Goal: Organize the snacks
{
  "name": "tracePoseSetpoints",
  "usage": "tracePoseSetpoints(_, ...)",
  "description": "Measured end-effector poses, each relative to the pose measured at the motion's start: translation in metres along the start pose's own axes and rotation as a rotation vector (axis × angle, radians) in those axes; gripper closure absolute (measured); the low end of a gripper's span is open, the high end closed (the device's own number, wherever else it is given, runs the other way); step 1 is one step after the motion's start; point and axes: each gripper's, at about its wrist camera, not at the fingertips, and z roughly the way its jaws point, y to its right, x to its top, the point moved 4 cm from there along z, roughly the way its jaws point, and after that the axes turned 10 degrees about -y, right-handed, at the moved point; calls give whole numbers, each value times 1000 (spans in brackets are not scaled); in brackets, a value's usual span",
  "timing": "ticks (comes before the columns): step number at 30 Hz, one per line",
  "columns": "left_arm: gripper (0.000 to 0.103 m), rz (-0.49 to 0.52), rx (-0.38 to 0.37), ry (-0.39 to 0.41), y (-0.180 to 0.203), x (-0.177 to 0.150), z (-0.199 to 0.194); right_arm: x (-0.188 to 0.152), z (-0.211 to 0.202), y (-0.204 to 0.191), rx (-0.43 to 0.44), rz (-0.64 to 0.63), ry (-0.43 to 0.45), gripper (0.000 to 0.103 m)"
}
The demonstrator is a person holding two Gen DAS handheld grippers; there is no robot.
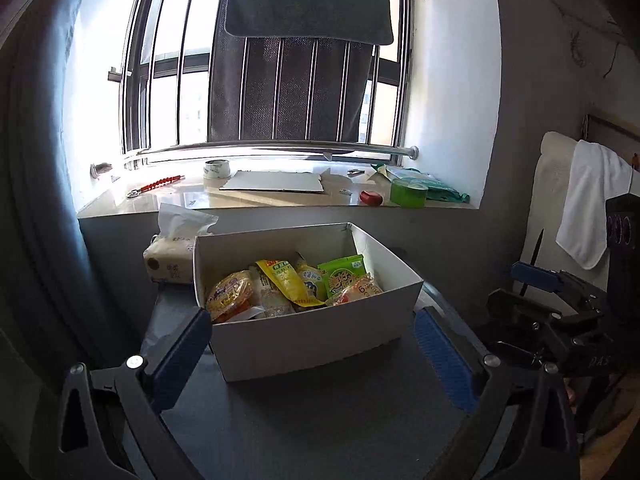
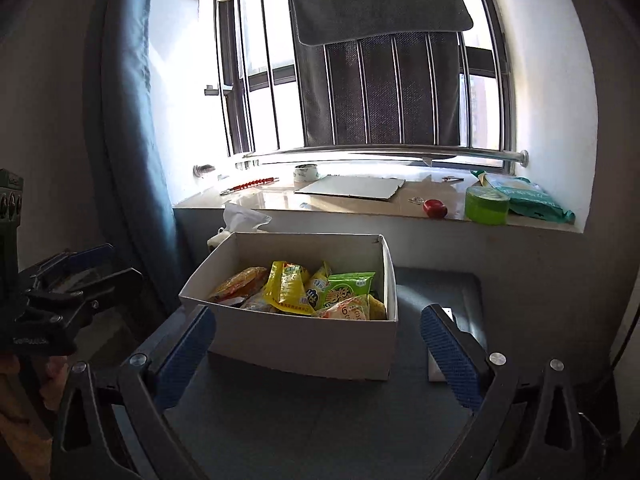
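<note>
While jaws gape empty, snack box [image 1: 304, 344] sits just beyond.

Matt white cardboard box [image 1: 304, 344] holding glossy plastic snack packets [image 1: 280, 284] — on a smooth dark matt table [image 1: 320, 420] — polished stone sill [image 2: 360, 204], shiny metal rail [image 1: 280, 147].

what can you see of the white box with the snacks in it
The white box is an open-topped rectangular carton, cardboard by the look of it, with plain walls and no lid in view. It sits upright on the dark grey table, turned slightly askew to both cameras. Snack packets fill its bottom, among them a yellow packet and a green packet, none rising above the rim. A tissue pack stands just behind its far left corner. Neither tool touches it.
</note>
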Motion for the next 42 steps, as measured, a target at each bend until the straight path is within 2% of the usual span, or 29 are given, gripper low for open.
tracePoseSetpoints(4,0,6,49,1,10,-24,-13,-25,-20,1,21,57,-10,0)
tracePoseSetpoints(9,0,-9,-10,10,23,-38,-26,-42,-35,-4,56,62,-32,0)
tracePoseSetpoints(13,0,3,23,22,26,-41,-32,-45,-41,-9,53,42,-34,0)
tracePoseSetpoints(18,0,-21,-10,13,24,-42,-30,-48,-40,-15,54,22,-37,0)
tracePoseSetpoints(21,0,-8,15,16,25,-42,-30,-48,-38,-16,56,25,-38,0)
tracePoseSetpoints(42,0,3,27,0,23,-47,-27,-51,-33,-22,60,18,-53,0)
